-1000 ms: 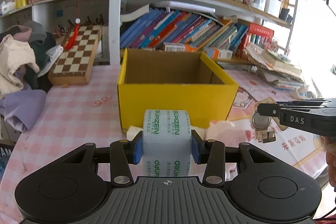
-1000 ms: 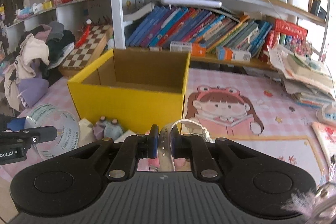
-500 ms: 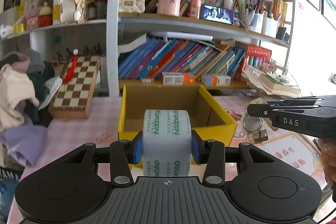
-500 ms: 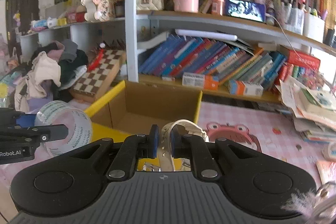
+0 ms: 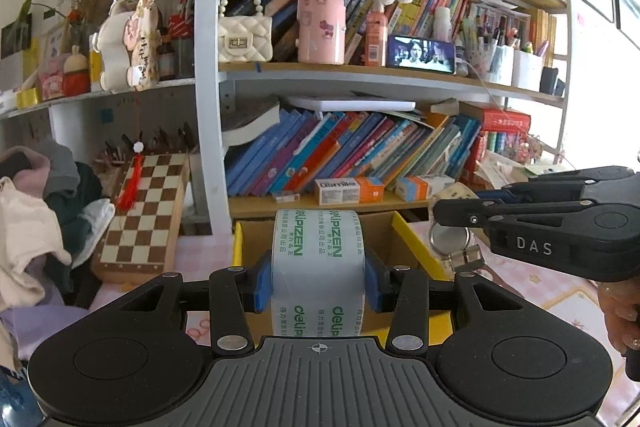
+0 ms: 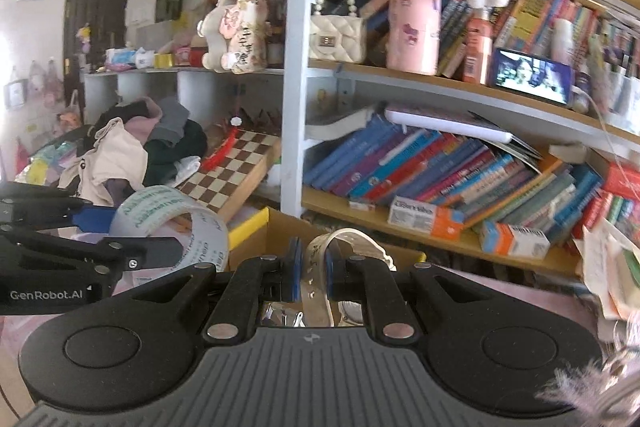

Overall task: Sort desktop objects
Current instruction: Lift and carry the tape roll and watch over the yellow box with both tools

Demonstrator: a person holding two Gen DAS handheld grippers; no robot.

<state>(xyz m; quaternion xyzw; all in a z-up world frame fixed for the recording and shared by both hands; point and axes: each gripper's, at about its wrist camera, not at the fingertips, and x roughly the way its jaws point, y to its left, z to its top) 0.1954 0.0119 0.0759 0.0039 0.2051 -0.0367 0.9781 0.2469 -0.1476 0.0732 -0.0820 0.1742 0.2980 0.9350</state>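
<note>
Above the yellow box (image 5: 412, 239), with the chessboard (image 5: 144, 211) left of it and the bookshelf (image 5: 360, 155) behind, the left hand-held gripper (image 5: 318, 279) clamps the tape roll (image 5: 318, 267) while the right hand-held gripper (image 6: 310, 275) pinches the watch (image 6: 320, 283).

Window glare right; fisheye warp, motion blur

Green-printed tape roll (image 5: 318, 267) upright, cream-strapped watch (image 6: 320, 267), open yellow box (image 5: 412, 243) behind

Tape roll (image 5: 318, 267): white with green lettering. Box (image 5: 414, 247): yellow outside, brown inside. Chessboard (image 5: 146, 211): brown-and-cream checks; tabletop (image 5: 540, 283): pink checked cloth.
</note>
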